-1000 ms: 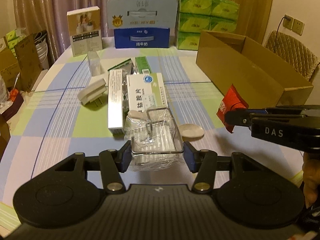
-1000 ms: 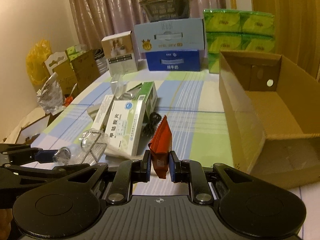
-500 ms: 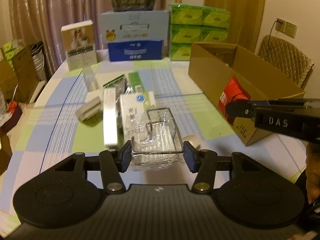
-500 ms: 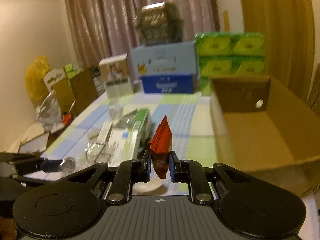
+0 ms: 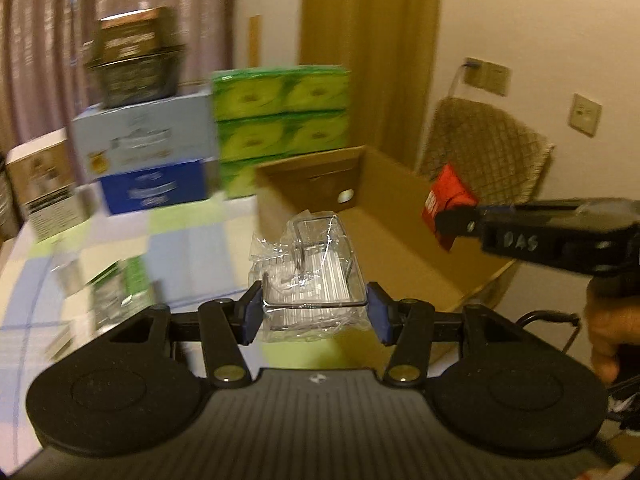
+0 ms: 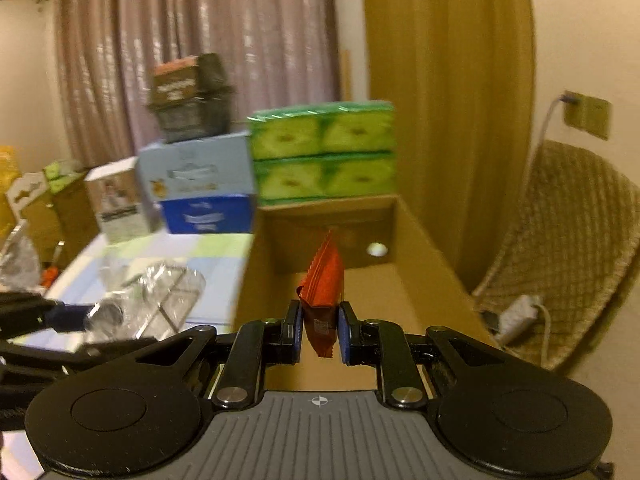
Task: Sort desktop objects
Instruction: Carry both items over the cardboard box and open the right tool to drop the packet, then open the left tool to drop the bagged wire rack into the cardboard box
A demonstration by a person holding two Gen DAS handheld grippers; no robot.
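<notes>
The left gripper (image 5: 315,312) is clamping a small clear plastic tray with a wire frame, wrapped in crinkled cellophane (image 5: 310,276), its blue pads pressing on the tray's two sides. The right gripper (image 6: 319,332) is pinching a narrow red foil sachet with a serrated top edge (image 6: 323,288), its jaws nearly together, the sachet standing upright between them. In the left wrist view the same sachet (image 5: 448,200) is showing at the tip of the right gripper (image 5: 456,220), which a person's hand (image 5: 606,332) is gripping at the lower right.

Both grippers are being held in the air in front of an open brown cardboard box with a round hole in its far wall (image 6: 416,248). The sachet is hanging above the box's opening; the wrapped tray is lined up with the box's near edge. The part of the box's inside that is showing looks bare, so nothing appears to be sorted into it yet.

Judging by this, the task is at an early stage: two things are picked up and ready to be dropped in. On the checked blue and green surface (image 5: 120,232), blurred small boxes (image 5: 116,284) are waiting to the left. Larger cartons and green tissue packs (image 6: 324,152) are stacked at the far end.
</notes>
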